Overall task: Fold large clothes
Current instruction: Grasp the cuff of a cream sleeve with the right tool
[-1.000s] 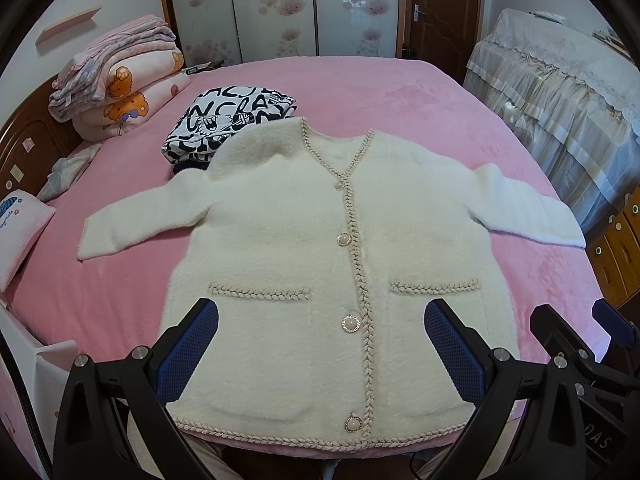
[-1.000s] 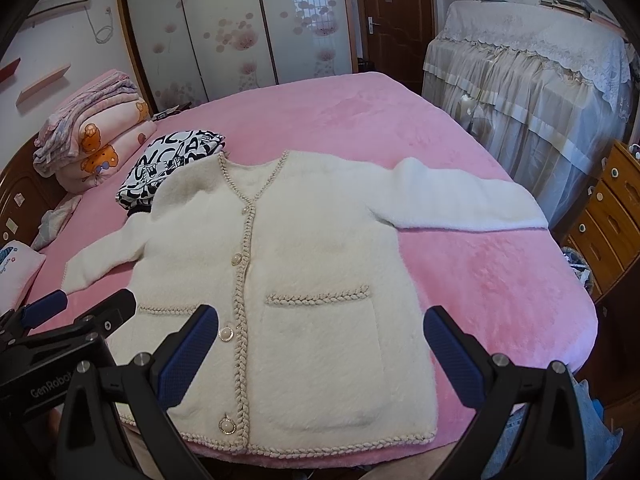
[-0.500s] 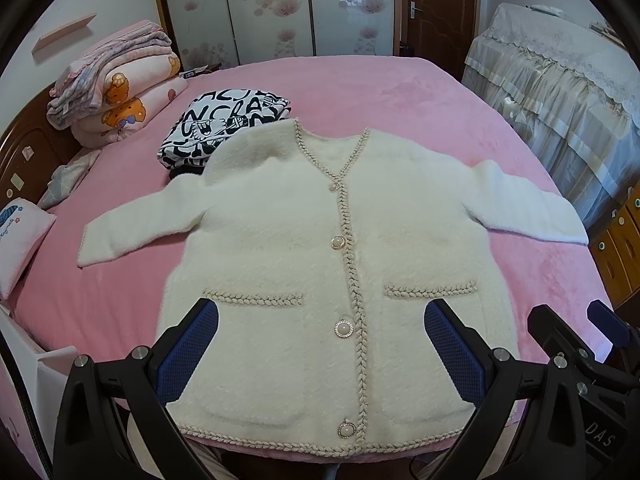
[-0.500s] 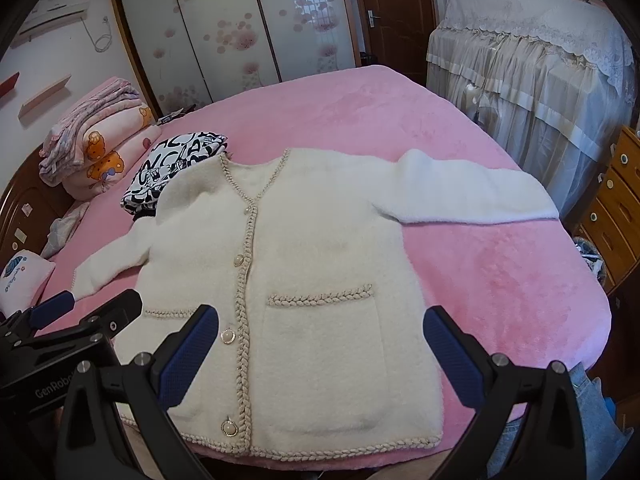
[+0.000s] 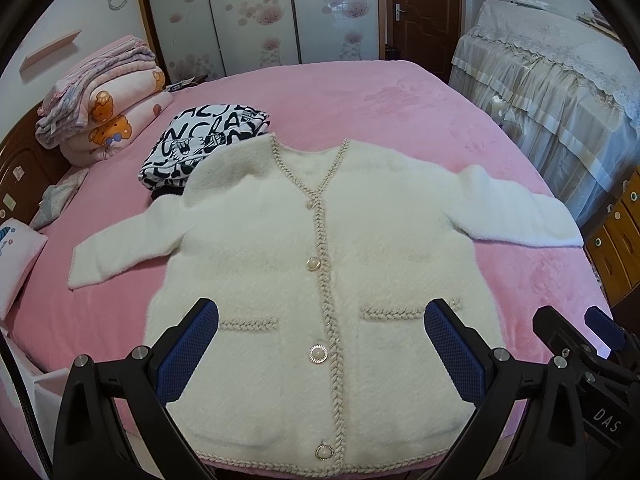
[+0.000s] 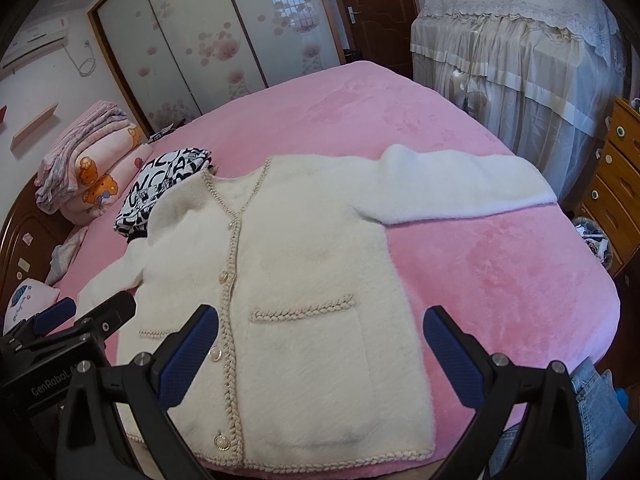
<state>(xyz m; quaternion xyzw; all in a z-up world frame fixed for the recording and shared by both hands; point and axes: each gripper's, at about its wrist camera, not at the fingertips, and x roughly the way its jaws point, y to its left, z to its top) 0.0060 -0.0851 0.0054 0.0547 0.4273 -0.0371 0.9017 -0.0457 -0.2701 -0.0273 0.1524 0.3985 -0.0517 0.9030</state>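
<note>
Cream cardigan [image 5: 320,272] spread flat and face up on the pink bed [image 5: 384,108], buttoned down the front, hem along the near edge of the mattress. Both sleeves stretched out to the sides, one reaching toward the headboard side, the other [image 6: 460,184] toward the wooden drawers [image 6: 616,184]. Braided trim running round the neckline, down the front and across two pockets [image 6: 304,312]. Four round buttons [image 5: 313,265] in a line down the middle.

Left claw [image 5: 320,352] hovering above the lower part of the cardigan, blue pads [image 5: 186,350] spread wide, nothing between them, no contact with the cloth. Right claw [image 6: 320,354] likewise wide open and empty, poised over the pocket on that side, blue pads [image 6: 454,360] clear of the fabric. Each claw peeking into the other's view: the right one at the lower right of the left camera, the left one at the lower left of the right camera.

Black and white printed garment [image 5: 204,144] folded just beyond the cardigan's shoulder, its near edge tucked under it. Stack of pink bear-print quilts [image 5: 104,108] farther back by the headboard. Pillow [image 5: 16,256] at the bed's edge. Lace-covered furniture [image 5: 560,92] well apart, beyond the far side of the bed. Bit of blue denim [image 6: 592,412] showing low down in the right view.
</note>
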